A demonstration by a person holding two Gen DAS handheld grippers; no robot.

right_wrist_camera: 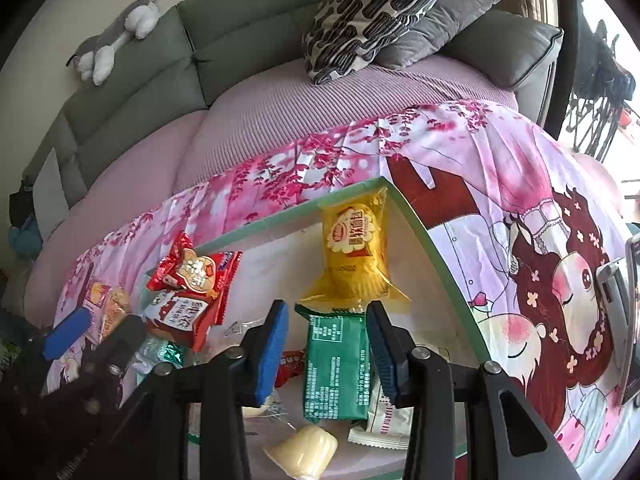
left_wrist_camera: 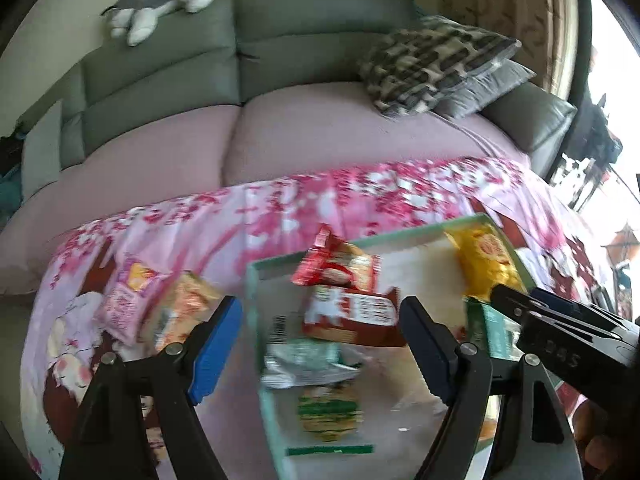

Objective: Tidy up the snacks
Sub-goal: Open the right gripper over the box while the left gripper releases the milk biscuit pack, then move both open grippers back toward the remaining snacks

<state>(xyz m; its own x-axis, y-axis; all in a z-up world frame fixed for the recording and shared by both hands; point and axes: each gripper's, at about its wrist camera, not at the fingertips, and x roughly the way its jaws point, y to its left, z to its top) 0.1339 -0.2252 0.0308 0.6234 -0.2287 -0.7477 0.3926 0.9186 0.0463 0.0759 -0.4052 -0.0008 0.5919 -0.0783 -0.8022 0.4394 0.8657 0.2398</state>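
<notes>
A shallow box with a green rim [left_wrist_camera: 280, 260] [right_wrist_camera: 424, 232] sits on the pink printed cloth. It holds red packets [left_wrist_camera: 348, 312] [right_wrist_camera: 192, 272], a yellow packet [left_wrist_camera: 488, 260] [right_wrist_camera: 356, 248], a green packet [right_wrist_camera: 336, 368], a silver-green packet [left_wrist_camera: 308, 364] and others. My left gripper [left_wrist_camera: 320, 340] is open and empty above the red and silver-green packets. My right gripper [right_wrist_camera: 328, 348] is open, its jaws either side of the green packet, not closed on it. A pink packet [left_wrist_camera: 124, 300] and an orange packet [left_wrist_camera: 184, 308] lie on the cloth left of the box.
A grey-green sofa [left_wrist_camera: 280, 40] with a pink seat cover stands behind. Patterned and grey cushions [right_wrist_camera: 376, 12] lie at its right end, a plush dog [left_wrist_camera: 160, 4] on its back. A phone-like object [right_wrist_camera: 632, 320] is at the right edge.
</notes>
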